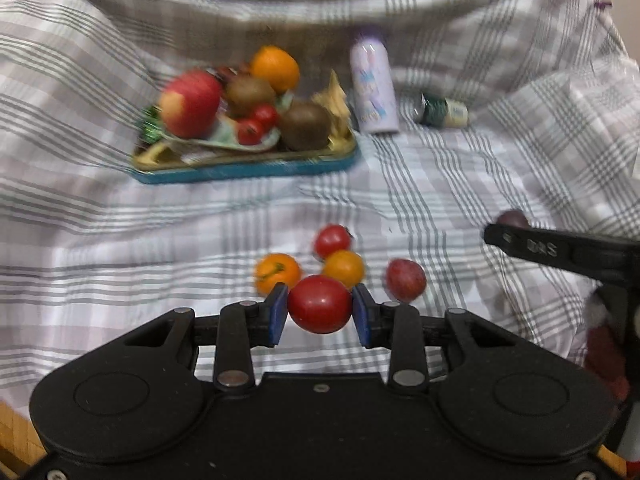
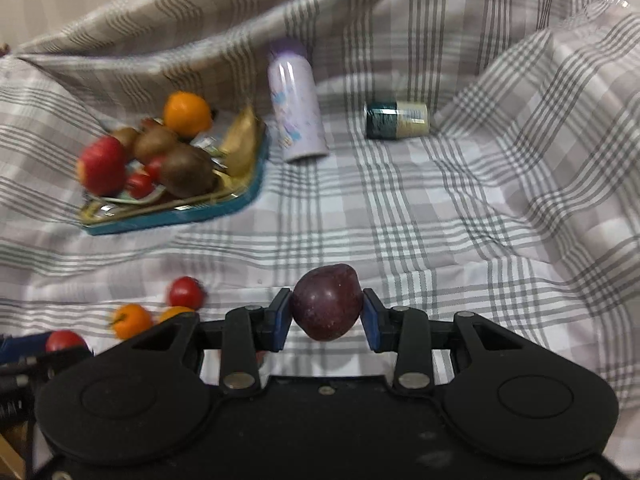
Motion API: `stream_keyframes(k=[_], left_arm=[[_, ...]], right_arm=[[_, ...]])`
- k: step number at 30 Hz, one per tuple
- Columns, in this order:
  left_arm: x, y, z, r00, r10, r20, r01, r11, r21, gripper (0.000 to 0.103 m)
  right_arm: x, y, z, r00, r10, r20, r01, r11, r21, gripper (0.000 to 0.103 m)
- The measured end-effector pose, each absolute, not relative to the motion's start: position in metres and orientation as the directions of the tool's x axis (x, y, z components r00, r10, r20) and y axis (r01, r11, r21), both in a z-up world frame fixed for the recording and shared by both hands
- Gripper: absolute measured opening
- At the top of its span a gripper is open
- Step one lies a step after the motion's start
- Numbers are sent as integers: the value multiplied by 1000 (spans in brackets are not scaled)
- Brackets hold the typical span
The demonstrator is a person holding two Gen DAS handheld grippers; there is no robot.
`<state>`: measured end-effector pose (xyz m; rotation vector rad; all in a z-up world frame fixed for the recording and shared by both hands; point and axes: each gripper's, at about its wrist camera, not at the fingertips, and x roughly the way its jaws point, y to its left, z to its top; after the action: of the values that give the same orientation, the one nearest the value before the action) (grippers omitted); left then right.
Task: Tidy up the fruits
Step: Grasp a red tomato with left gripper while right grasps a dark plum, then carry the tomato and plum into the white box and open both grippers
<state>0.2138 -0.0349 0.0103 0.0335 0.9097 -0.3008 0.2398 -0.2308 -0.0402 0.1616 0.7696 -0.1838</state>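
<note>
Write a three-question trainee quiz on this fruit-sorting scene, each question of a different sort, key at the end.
1. True or false: the left gripper has its jaws closed on a round red tomato.
2. What does the right gripper hold? A) an orange B) a dark purple plum C) a kiwi
3. Fill in: the red apple, brown kiwis and round orange sit piled on a ____-rimmed rectangular tray.

Key:
1. True; the blue pads press on both sides of the tomato.
2. B.
3. Blue (teal). The tray lies on the grey checked cloth, left of the upright lilac bottle.
</note>
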Motion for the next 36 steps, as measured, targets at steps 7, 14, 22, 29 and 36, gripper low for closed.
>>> stream_keyframes(k=[7,14,22,29,36], left_arm=[[177,1,30,612,-198,-766,224,972,-73,43],[137,21,16,575,-181,-798,207,976,-72,43],[106,30,-9,508,-181,-842,191,977,-95,43],[109,24,-27,485,-155,-861,184,980,-72,43],[121,18,-35,484,-145,-863,187,981,-59,43]], right_arm=[[180,-198,-12,746,-51,-664,158,982,102,38],[123,-161,-15,728,28,-685,78,989,124,38],[71,-132,-49,617,92,-782,4,993,120,38],[42,-115,-77,518,134,-845,-41,990,133,38],[36,-108,-85,494,135,-859,-38,990,134,38]])
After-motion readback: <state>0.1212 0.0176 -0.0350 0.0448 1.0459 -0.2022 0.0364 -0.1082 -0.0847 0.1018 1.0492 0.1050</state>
